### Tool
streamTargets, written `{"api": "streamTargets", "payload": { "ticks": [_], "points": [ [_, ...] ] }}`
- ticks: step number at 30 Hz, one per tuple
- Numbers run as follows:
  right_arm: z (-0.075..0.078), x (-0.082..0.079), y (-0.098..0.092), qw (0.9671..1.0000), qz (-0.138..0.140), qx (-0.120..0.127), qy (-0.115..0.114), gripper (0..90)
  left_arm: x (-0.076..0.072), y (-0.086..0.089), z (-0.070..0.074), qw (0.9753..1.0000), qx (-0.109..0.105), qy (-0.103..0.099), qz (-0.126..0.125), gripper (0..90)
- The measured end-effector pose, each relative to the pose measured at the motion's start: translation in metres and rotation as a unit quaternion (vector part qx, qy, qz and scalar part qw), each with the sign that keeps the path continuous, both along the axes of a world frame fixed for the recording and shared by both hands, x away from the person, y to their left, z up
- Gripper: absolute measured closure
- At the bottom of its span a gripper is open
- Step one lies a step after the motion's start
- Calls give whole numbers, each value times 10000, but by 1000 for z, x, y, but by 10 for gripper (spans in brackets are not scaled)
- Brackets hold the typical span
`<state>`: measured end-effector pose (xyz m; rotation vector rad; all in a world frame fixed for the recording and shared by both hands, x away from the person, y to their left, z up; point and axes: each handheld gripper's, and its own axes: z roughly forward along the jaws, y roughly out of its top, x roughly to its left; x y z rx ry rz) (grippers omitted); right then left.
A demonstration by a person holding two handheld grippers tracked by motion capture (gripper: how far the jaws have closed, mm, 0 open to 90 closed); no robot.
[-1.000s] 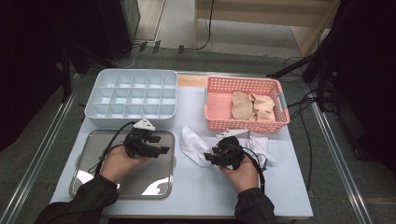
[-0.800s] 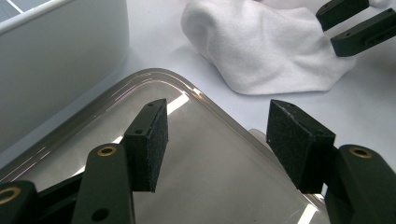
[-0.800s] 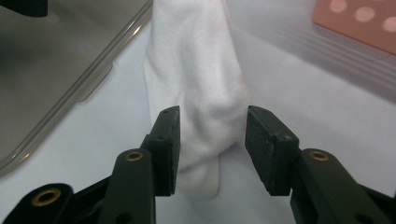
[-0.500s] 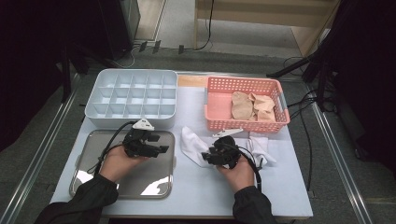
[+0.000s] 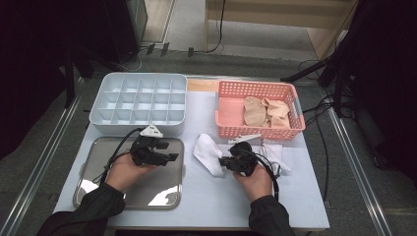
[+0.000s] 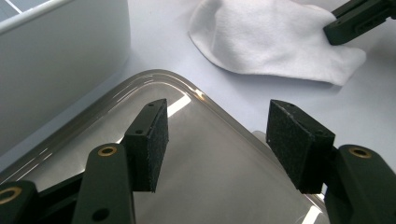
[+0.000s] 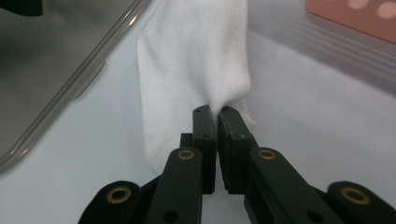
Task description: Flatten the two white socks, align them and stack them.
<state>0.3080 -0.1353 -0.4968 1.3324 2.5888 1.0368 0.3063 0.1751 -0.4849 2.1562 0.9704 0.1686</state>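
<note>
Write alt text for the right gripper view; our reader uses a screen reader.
The right gripper has its two black jaws shut on the edge of a white sock lying on a pale table. A metal tray sits at upper left.

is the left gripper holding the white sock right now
No, the left gripper stands open and empty over the metal tray, while the right gripper pinches the white sock.

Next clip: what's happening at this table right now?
A person works two tongs. The right tongs are shut on the edge of a white sock lying on the table beside the metal tray. The left tongs hover open above that tray. A pink basket holds beige socks; the divided white box sits empty.
</note>
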Motion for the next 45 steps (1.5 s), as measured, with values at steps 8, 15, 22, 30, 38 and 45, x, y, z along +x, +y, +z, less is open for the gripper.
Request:
{"api": "streamTargets", "payload": {
  "ticks": [8, 15, 22, 30, 38, 45],
  "points": [
    [7, -5, -15, 9999, -110, 13, -23, 876, 2, -4, 0, 10000, -3, -20, -56, 408],
    [9, -4, -30, 9993, -366, 68, -35, 855, 4, -8, -2, 9999, -34, -20, -101, 410],
    [9, -5, -32, 9992, -396, 73, -61, 722, 5, -10, -2, 9999, -28, -21, -126, 411],
    [9, -4, -26, 9993, -360, 100, -90, 779, 4, -11, -2, 9999, 13, -24, -156, 411],
    [7, 1, -16, 9996, -288, 29, -67, 745, 3, -11, -2, 9999, 57, -13, -158, 410],
    [10, 2, -1, 9996, -181, 76, -214, 602, 2, -11, -1, 9998, 74, -28, -165, 409]
  ]
}}
